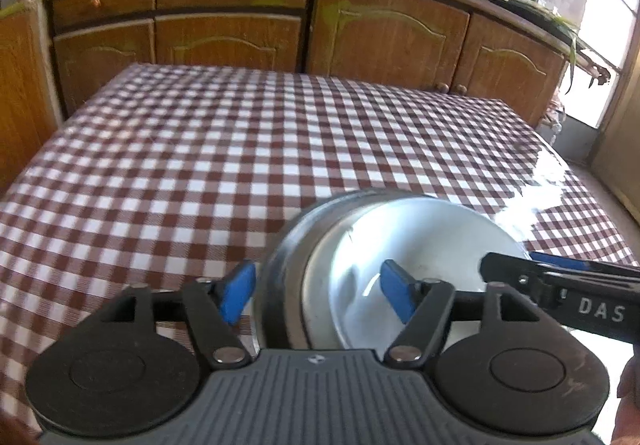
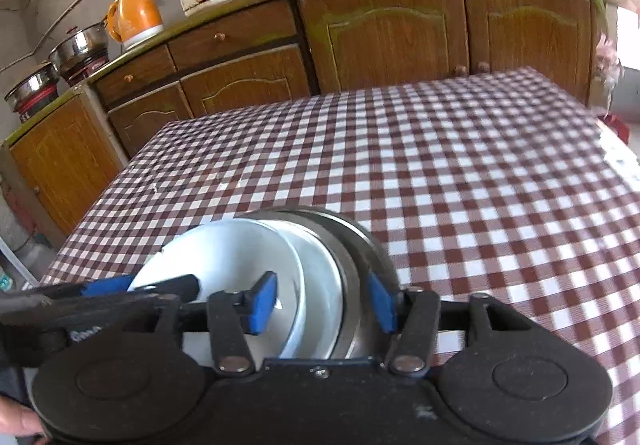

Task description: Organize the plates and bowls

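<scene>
Two spread claws, left claw (image 1: 318, 295) and right claw (image 2: 322, 301), angled down astride the stacked bowls (image 1: 400, 245).

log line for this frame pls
stage: stacking | left gripper: open, straddles metal bowl rim | right gripper: open, straddles rim opposite | white bowl: nested inside | on checked tablecloth
</scene>
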### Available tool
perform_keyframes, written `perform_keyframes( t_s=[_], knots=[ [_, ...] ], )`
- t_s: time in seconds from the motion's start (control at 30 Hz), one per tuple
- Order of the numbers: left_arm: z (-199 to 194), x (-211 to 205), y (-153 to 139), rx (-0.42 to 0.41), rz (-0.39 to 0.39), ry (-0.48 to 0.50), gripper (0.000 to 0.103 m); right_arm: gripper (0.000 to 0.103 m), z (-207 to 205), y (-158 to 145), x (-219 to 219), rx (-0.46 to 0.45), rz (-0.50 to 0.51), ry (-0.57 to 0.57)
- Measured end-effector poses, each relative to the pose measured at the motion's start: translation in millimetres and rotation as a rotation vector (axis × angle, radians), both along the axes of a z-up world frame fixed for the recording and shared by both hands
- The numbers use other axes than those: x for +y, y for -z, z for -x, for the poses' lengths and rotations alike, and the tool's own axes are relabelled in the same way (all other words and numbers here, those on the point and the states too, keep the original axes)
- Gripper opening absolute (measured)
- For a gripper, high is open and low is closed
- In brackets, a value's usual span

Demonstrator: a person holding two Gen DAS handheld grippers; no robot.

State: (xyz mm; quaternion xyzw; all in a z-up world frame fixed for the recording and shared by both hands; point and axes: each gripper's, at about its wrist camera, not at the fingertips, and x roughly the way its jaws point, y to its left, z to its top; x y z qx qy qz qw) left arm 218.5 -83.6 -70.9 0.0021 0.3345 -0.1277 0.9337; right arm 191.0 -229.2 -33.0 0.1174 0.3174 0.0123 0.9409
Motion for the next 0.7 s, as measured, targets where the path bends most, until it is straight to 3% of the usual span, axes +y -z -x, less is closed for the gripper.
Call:
perform_keyframes(
  t_s=[0.37, 0.7],
  knots=[
    [58.9, 12.8, -32.1, -0.043, -0.041, -0.060, 0.091, 0.079, 57.1, -27.3, 5.5, -0.019, 0.059, 0.003],
    [123.0, 16.1, -58.4, -0.075, -0.034, -0.098, 0.099, 0.080, 122.4, -53.9, 8.4, -0.010, 0.139, 0.006]
  ],
)
